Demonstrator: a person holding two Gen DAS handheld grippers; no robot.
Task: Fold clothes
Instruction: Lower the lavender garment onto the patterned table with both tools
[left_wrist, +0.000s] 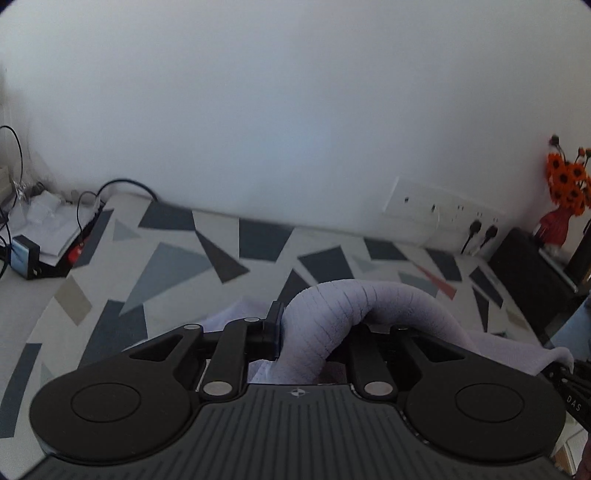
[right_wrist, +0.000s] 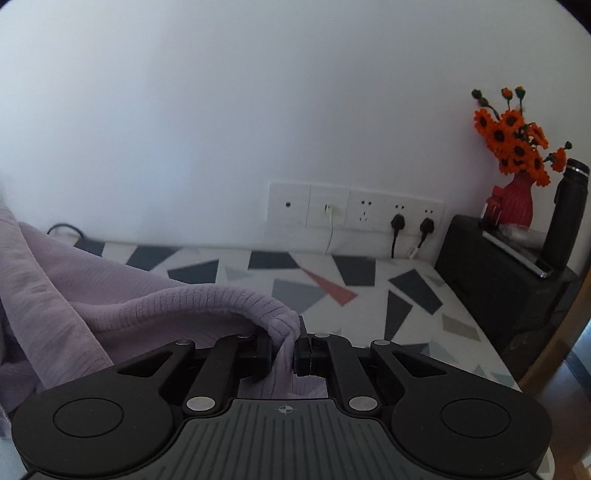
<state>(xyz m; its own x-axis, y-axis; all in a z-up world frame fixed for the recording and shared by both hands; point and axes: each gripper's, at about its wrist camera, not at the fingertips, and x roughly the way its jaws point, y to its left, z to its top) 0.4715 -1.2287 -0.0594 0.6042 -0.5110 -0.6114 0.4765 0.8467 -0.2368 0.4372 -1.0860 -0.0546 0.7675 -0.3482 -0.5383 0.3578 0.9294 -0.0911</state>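
A lilac ribbed knit garment (left_wrist: 351, 306) is held up above the patterned table (left_wrist: 177, 266). My left gripper (left_wrist: 314, 332) is shut on a thick rolled fold of it; the cloth drapes over and hides the right finger. In the right wrist view the same garment (right_wrist: 155, 310) hangs away to the left, and my right gripper (right_wrist: 286, 349) is shut on its edge, the cloth pinched between both pads. The right gripper's tip also shows at the lower right of the left wrist view (left_wrist: 572, 384).
The table (right_wrist: 369, 280) has a grey, black and red geometric cloth. A wall socket strip with plugs (right_wrist: 354, 210) runs behind. A black box (right_wrist: 509, 280) at the right carries a red vase of orange flowers (right_wrist: 517, 162) and a black bottle (right_wrist: 565, 218). Papers, cables and a small box (left_wrist: 44, 229) lie at the far left.
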